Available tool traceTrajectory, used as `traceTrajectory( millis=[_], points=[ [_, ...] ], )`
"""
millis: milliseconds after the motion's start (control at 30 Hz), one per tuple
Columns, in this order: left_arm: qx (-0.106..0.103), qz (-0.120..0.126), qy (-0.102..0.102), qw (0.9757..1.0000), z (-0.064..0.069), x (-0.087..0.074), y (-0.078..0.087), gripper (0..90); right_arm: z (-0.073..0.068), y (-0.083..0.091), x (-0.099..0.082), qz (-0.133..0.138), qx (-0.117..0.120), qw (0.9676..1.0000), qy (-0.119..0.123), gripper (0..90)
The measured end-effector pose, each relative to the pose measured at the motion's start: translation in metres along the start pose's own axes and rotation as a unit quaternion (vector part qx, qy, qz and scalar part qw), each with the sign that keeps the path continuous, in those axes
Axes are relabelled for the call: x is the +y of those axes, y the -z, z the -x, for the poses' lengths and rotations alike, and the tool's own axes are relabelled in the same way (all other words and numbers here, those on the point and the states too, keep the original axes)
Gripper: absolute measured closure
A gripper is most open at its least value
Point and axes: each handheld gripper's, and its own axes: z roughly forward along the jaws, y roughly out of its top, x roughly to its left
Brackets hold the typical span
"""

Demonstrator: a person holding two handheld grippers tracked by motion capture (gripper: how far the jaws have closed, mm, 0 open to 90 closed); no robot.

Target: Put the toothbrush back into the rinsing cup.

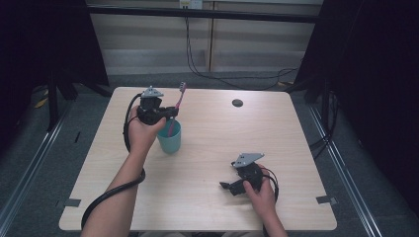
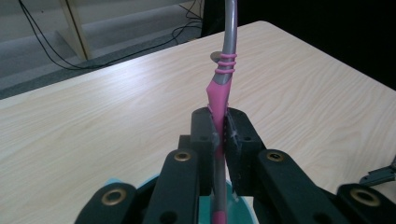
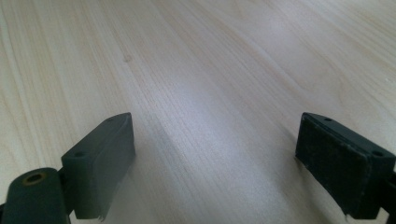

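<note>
On the left side of the light wooden bench, the left hand-held gripper is closed on the pink and grey plastic toothbrush, which is held nearly upright with its lower end inside the round teal plastic cup. Further right, near the front edge, the right hand-held gripper is kept wide, with only bare wood seen between its jaws.
</note>
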Motion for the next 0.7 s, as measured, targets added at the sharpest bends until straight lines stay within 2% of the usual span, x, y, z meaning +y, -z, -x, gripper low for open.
traceTrajectory(
  millis=[200, 400, 700],
  points=[
    [0.006, 0.002, 0.003, 1.0, -0.002, -0.005, -0.001, 82.7, 0.0, 0.0, 0.0, 0.0, 0.0, 1.0, -0.001, 11.4],
    [0.01, 0.005, 0.019, 0.9998, -0.006, -0.013, -0.002, 82.7, 0.0, 0.0, 0.0, 0.0, 0.0, 1.0, -0.001, 11.3],
    [0.014, 0.001, 0.026, 0.9996, -0.006, -0.02, -0.005, 82.7, 0.0, 0.0, 0.0, -0.001, 0.0, 1.0, 0.0, 11.3]
  ],
)
